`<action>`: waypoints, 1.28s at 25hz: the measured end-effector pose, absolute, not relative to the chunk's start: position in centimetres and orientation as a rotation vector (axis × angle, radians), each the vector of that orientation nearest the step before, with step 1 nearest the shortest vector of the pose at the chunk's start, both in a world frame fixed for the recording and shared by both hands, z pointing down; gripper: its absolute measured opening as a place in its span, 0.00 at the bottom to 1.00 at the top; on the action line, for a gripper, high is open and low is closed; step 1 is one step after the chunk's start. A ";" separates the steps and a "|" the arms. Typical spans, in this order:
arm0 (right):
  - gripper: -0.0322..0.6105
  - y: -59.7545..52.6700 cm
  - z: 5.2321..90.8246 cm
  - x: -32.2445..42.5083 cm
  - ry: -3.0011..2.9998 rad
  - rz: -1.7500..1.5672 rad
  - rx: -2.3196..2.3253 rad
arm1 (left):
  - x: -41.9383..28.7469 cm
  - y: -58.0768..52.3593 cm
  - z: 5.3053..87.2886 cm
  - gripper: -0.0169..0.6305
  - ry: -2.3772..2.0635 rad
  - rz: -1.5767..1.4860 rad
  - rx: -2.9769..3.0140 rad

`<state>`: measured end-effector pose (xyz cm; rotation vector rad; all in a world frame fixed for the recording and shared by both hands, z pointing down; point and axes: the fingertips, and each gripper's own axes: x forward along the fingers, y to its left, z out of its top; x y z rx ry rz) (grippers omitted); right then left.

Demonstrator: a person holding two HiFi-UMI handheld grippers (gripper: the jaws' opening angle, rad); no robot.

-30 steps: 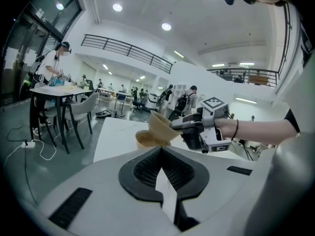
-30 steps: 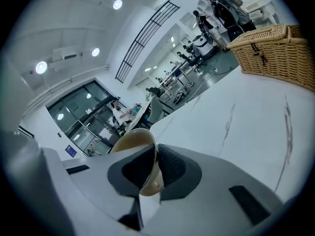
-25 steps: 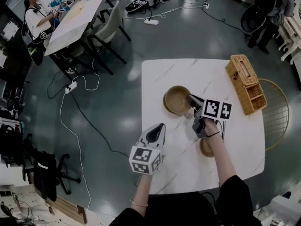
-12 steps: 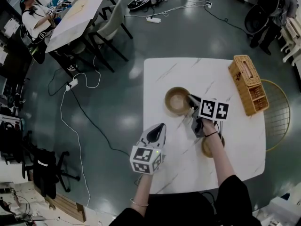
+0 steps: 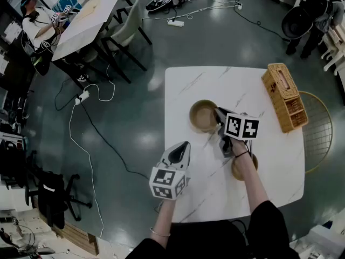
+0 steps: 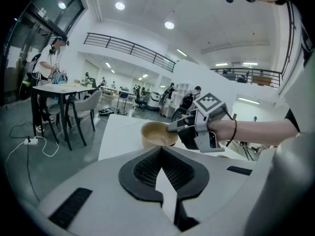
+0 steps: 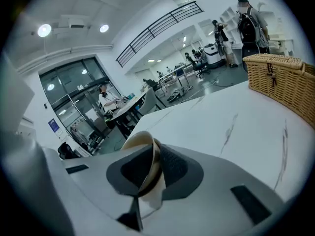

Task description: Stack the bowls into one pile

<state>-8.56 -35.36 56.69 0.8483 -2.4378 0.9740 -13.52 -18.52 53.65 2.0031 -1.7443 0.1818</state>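
The larger wooden bowl (image 5: 202, 116) sits at the tips of the right gripper (image 5: 218, 114), whose fingers are clamped on its near rim. The right gripper view shows the bowl's thin wall pinched between the two dark pads, one finger inside the bowl and one outside. Whether its base is off the table (image 5: 205, 85) cannot be told.

The second, smaller bowl (image 5: 237, 171) lies behind those fingers, back toward the person and partly under the right forearm, well apart from the gripped one.

The left gripper (image 5: 183, 144) hovers off to the side of the gripped bowl with its fingers together and nothing between them. The bowl is ahead of its tips, not touching.

A wicker basket (image 5: 283, 96) stands beyond the right fingers at the table's far edge.

Judging by this, the stacking is at its start: one bowl is gripped, no pile exists yet, and one bowl still has to be carried over and nested with the other.
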 end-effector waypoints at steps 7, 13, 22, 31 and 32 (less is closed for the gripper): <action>0.15 -35.5 56.0 -8.6 -2.472 0.955 0.886 | -13.5 -18.4 53.6 0.05 -1.735 0.173 1.998; 0.20 -35.8 56.7 -8.5 -2.457 0.973 0.892 | -13.2 -18.5 53.8 0.05 -1.728 0.176 1.998; 0.20 -35.1 59.0 -8.9 -2.376 1.101 0.850 | -12.8 -18.5 54.5 0.05 -1.711 0.172 1.994; 0.11 -35.0 59.2 -8.3 -2.353 1.134 0.867 | -12.9 -18.3 54.6 0.05 -1.707 0.172 1.995; 0.11 -34.9 59.1 -8.3 -2.355 1.135 0.866 | -12.8 -18.3 54.6 0.05 -1.706 0.172 1.996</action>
